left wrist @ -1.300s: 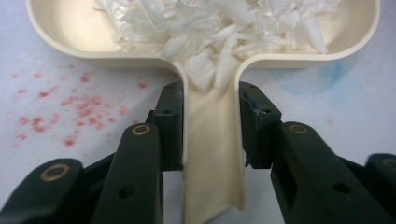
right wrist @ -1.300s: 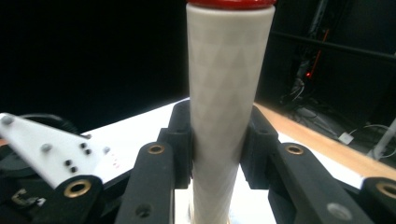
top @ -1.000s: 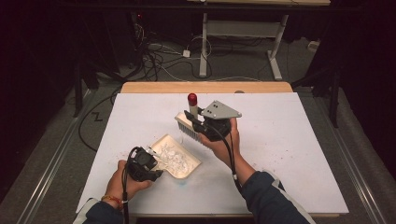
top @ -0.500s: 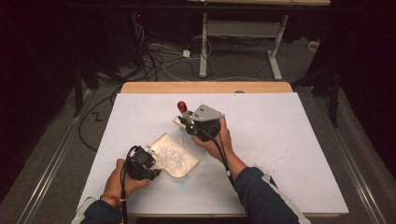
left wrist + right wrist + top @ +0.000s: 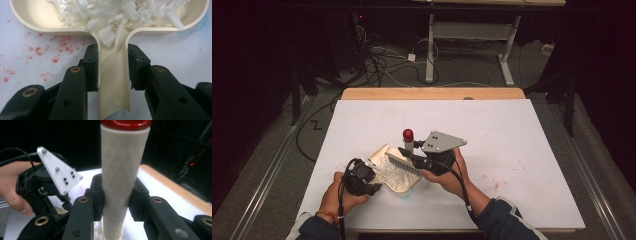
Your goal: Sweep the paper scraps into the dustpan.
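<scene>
The bench [image 5: 522,150] carries a white sheet with faint red specks, and on it lies a cream dustpan [image 5: 398,176] holding a heap of white shredded scraps [image 5: 394,175]. The left gripper [image 5: 371,177] is clamped on the dustpan's handle [image 5: 113,75], probably to keep the pan flat and steady against the sheet while debris is pushed in. The right gripper [image 5: 408,152] is closed on the cream handle [image 5: 122,175] of a red-capped brush [image 5: 404,161], held upright so the bristles hang over the pan's mouth. The high view gives the overall layout and the bristles above the scraps. The left gripper view adds the pads pressed on the handle's channel walls and scraps spilling into it; the right gripper view shows the round handle pinched between its pads.
</scene>
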Available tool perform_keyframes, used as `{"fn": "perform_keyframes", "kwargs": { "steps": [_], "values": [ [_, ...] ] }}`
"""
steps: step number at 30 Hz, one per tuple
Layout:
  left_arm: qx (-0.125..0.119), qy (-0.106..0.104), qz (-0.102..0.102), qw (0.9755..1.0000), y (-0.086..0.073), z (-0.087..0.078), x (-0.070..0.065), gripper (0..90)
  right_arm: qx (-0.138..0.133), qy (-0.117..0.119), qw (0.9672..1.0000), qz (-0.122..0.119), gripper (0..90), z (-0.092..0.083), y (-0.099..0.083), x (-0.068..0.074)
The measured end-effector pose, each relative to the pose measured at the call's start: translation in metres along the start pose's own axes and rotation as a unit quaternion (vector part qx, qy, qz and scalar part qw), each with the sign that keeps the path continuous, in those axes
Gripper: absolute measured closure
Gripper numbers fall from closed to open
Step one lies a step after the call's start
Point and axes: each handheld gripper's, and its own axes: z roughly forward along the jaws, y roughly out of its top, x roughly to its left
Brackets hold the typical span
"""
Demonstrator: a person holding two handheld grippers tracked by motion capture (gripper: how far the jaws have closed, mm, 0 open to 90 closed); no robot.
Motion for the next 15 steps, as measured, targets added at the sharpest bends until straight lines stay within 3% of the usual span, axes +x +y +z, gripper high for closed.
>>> {"fn": "perform_keyframes", "kwargs": {
  "steps": [3,10,13,15],
  "values": [
    [0.002,0.000,0.003,1.0000,0.000,-0.001,0.000,63.1,-0.004,-0.027,0.9996,-0.005,69.9,-0.010,0.006,-0.004],
    [0.004,-0.001,0.018,0.9998,-0.002,-0.001,-0.002,63.1,0.000,-0.061,0.9980,0.017,69.9,-0.028,0.002,-0.018],
    [0.006,0.000,0.018,0.9998,-0.001,-0.001,-0.002,63.1,0.007,-0.057,0.9977,0.035,69.9,-0.031,-0.002,-0.023],
    [0.007,0.002,0.018,0.9998,-0.001,-0.001,-0.003,63.0,0.017,-0.064,0.9972,0.035,69.9,-0.031,-0.004,-0.023]
  ]
}}
